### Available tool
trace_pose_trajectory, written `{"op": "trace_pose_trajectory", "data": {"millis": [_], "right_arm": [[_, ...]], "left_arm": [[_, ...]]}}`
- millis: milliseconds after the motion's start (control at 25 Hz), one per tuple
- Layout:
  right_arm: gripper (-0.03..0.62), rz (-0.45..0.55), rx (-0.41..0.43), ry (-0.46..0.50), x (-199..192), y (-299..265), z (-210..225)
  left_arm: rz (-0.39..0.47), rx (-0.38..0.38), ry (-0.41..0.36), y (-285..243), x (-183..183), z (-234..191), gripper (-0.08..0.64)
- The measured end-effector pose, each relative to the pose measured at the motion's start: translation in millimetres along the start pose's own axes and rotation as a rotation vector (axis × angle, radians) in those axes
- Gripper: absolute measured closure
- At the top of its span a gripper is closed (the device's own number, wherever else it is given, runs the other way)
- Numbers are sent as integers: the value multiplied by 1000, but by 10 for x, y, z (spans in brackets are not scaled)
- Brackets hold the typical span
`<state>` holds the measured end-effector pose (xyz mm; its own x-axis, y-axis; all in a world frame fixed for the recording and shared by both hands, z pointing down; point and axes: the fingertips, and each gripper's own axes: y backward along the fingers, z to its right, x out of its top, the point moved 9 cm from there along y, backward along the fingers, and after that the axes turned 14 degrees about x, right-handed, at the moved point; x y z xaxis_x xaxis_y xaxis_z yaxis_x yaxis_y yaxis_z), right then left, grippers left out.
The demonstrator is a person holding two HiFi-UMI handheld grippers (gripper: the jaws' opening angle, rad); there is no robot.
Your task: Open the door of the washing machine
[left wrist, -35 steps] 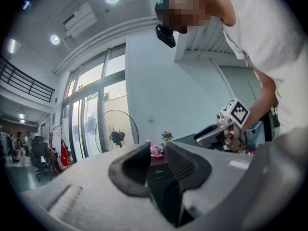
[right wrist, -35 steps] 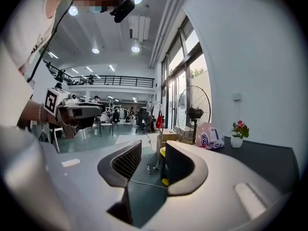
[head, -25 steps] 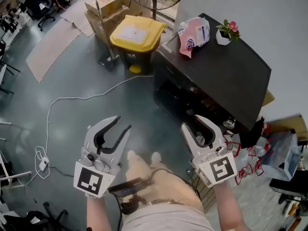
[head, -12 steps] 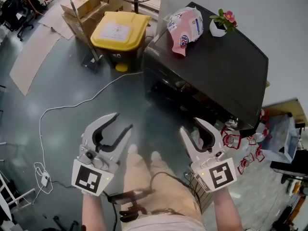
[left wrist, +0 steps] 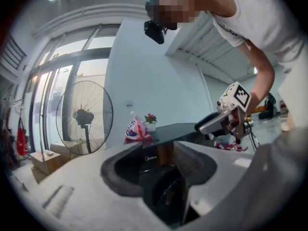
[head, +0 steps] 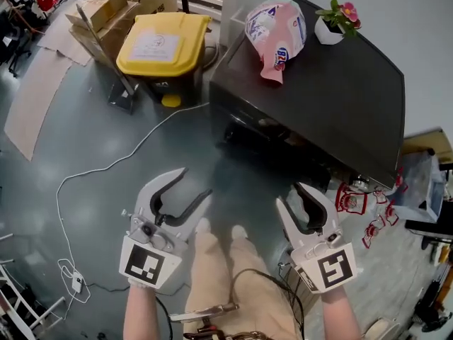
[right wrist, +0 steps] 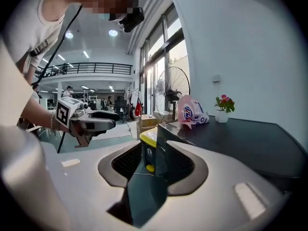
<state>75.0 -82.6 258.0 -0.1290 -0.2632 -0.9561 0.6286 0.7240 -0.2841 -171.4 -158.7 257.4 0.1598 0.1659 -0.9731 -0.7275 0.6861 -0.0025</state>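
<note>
While both face the glossy black, boxy washing machine (head: pixel 311 91), the left gripper (head: pixel 196 181) is opening its curved grey jaws on nothing; the right gripper (head: pixel 290 193) gapes empty

A grey-green polished floor (head: pixel 85 119) meets a plain white wall (head: pixel 428 16); a white cable (head: pixel 106 166) snakes across it, near a yellow-lidded bin (head: pixel 163 37) and cardboard boxes (head: pixel 95 9). Tall windows (left wrist: pixel 48 95) give daylight behind a standing fan (left wrist: pixel 84 117); ceiling lights (right wrist: pixel 113 32) glow above a far mezzanine railing (right wrist: pixel 91 69).
</note>
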Motion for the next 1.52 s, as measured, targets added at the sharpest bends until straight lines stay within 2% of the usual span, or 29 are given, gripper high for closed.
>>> {"op": "trace_pose_trajectory", "data": {"millis": [320, 960, 1240, 1520], "right_arm": [[451, -20, -70, -41, -341, -177, 92], [451, -32, -189, -112, -954, -277, 160], [451, -45, -211, -142, -1170, -265, 140], [451, -50, -225, -151, -1283, -248, 145]], "left_arm": [[17, -91, -16, -420, -600, -40, 362], [-63, -294, -16, -973, -1813, 160, 360], [-96, -327, 20, -1184, -2201, 280, 364], [-153, -359, 7, -1357, -2525, 374, 365]]}}
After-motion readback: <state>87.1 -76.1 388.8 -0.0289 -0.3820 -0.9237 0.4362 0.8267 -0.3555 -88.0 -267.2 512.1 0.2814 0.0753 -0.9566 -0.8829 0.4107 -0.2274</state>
